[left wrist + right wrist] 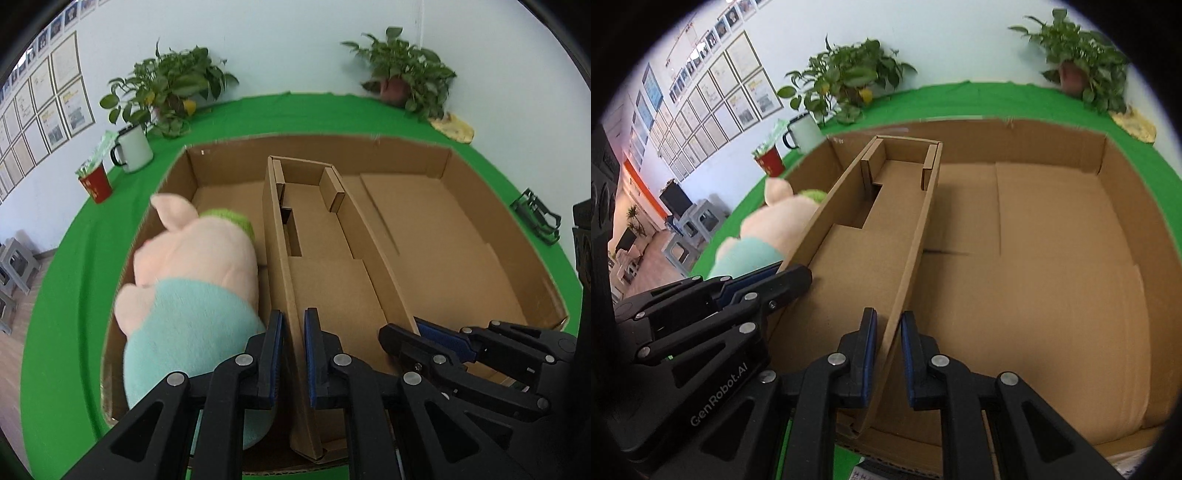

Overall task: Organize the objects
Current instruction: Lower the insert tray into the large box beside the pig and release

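Observation:
A wide shallow cardboard box [443, 240] [1052, 240] lies on a green cloth. Inside it stands a long narrow cardboard insert [325, 288] [849, 251] with two upright side walls. My left gripper [293, 317] [786, 269] is shut on the insert's left wall at the near end. My right gripper [888, 317] [406, 328] is shut on the right wall, also at the near end. A plush pig [192, 266] [764, 229], pink with a light blue body and a green patch, lies in the box's left compartment against the insert.
On the green cloth [74, 277] left of the box stand a white mug [133, 147] and a red paper cup [96, 182]. Two potted plants [173, 88] [406, 74] line the back wall. A yellow mat [454, 127] and a dark green frame [535, 221] sit at the right.

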`<state>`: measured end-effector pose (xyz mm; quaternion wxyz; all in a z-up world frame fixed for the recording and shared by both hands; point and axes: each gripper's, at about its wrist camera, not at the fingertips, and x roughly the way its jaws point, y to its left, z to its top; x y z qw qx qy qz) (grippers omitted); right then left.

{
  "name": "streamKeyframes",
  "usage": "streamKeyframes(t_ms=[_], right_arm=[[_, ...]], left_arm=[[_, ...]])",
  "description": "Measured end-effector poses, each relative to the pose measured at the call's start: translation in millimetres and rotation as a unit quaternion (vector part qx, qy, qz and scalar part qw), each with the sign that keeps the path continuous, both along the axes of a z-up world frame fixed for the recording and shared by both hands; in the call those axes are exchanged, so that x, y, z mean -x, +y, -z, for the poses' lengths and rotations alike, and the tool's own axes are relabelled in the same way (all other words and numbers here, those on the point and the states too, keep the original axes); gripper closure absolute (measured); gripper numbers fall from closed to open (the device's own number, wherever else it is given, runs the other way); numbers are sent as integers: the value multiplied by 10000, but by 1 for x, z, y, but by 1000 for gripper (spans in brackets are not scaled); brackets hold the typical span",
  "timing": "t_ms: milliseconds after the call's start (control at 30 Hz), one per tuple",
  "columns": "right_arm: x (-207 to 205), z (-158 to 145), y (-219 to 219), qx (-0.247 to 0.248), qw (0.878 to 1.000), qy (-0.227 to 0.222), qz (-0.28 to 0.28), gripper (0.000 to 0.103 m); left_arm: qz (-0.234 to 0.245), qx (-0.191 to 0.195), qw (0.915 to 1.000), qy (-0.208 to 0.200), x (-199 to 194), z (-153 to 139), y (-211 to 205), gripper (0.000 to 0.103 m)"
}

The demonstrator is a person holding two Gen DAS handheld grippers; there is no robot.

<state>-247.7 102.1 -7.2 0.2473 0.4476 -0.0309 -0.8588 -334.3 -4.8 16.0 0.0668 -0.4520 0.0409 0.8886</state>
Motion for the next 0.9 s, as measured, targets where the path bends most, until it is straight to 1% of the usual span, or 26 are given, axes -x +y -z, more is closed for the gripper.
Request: streamKeyframes(t_ms=[67,133,233,433,533,633,700,733,767,800,833,867,900], right_arm=[[-1,5,-1,-60,10000,-47,-18,90],[-1,8,0,-36,9999,-119,-53,90],[2,12,6,39,9998,-199,-53,90],[4,13,7,38,9997,-223,-106,90],[6,14,9,104,9996,-245,-98,90],[5,12,6,111,9997,-194,-105,88],[0,6,5,-9,10000,-15,-92,88],[-3,3,4,-88,9999,108,-79,86],[-7,-1,4,-207,9995,233,-50,81],[-15,-7,7,-379,9984,408,15,74],[-23,-12,11,-488,9970,600,78,69],[-33,-17,16,-598,9947,828,151,54],[-45,-22,23,-743,9909,1087,273,37]], left_arm=[[83,138,9999,35,-4,10,2,95],[103,178,9998,63,-9,11,3,94],[112,45,9999,33,-12,13,0,92],[91,-216,9997,-14,-28,4,-7,92],[63,-452,9990,-25,-38,-3,-14,91],[88,-455,9989,84,-49,-9,-15,91],[123,-404,9988,258,-60,-17,-14,89],[154,-384,9982,424,-68,-24,-15,81],[150,-373,9977,549,-75,-29,-15,74],[122,-376,9967,713,-83,-36,-17,58],[83,-419,9949,919,-93,-43,-19,41],[-1,-487,9912,1231,-108,-52,-23,32],[-75,-488,9887,1417,-118,-57,-25,17]])
